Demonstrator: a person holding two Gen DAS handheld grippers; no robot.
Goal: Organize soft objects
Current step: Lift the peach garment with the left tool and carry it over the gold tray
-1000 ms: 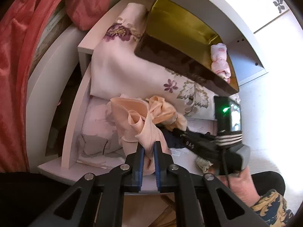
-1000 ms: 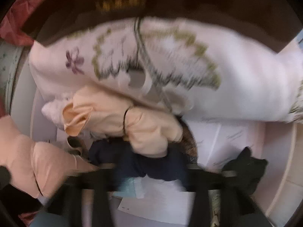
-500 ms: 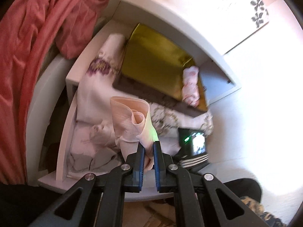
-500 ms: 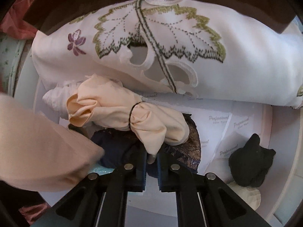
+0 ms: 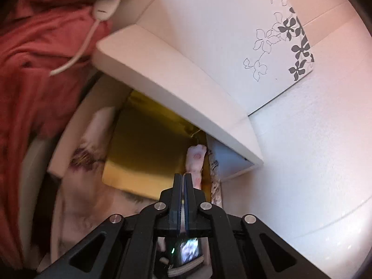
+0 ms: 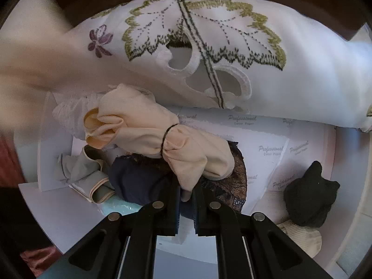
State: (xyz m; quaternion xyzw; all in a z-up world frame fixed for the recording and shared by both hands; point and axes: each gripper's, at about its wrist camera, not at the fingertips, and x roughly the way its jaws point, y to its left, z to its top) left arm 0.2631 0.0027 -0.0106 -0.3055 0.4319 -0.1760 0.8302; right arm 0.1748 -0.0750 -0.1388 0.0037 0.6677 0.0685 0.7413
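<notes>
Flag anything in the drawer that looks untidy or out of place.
The drawer is a jumble: a peach garment bundle, cinched by a black hair tie, lies over dark lace fabric; grey cloth sits crumpled at left, a black sock ball loose at right. Nothing looks damaged.

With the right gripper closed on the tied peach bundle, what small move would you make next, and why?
Probably lift the right gripper straight up a little: it is shut on one end of the peach bundle, which lies across a navy garment, so a short rise should free it without dragging that along.
</notes>
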